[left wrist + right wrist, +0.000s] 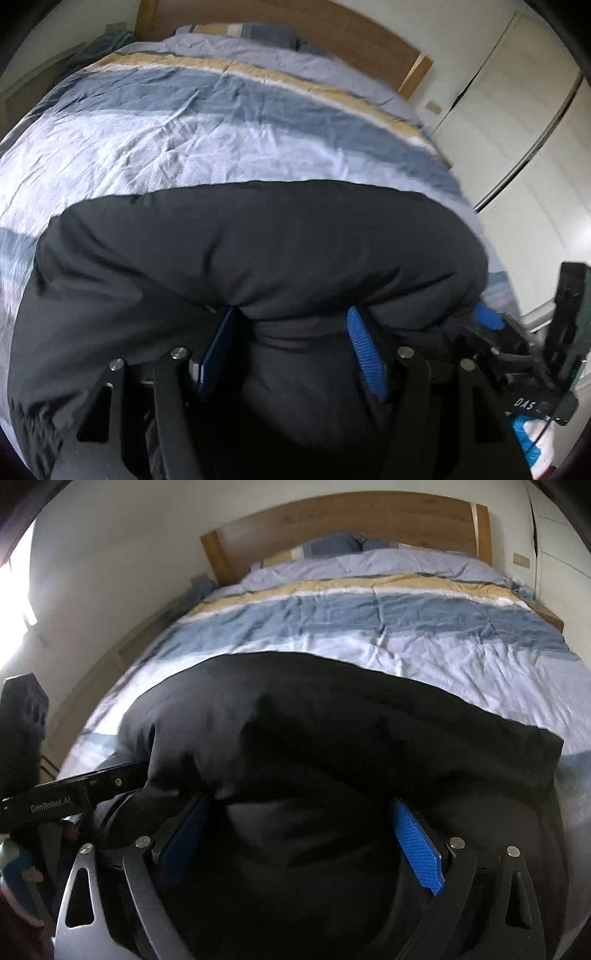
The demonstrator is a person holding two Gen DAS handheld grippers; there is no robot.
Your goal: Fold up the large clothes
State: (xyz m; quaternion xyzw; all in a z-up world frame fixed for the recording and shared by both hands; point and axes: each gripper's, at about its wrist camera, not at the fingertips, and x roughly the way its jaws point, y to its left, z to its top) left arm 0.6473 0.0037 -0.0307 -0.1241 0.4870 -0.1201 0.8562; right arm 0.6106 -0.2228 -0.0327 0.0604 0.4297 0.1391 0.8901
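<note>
A large black garment (258, 251) lies on the near part of the bed, bulging up over both grippers; it also fills the lower right wrist view (332, 731). My left gripper (291, 325) has its blue pads (364, 350) spread wide with black cloth bunched between them. My right gripper (299, 812) likewise has its blue pads (417, 845) wide apart with cloth between them. The fingertips of both are hidden under the cloth. The right gripper shows at the right edge of the left wrist view (491, 317).
The bed has a striped blue, white and tan duvet (221, 110), pillows and a wooden headboard (351, 520). White wardrobe doors (517, 110) stand to the right. A wall and a bright window (18, 590) are on the left.
</note>
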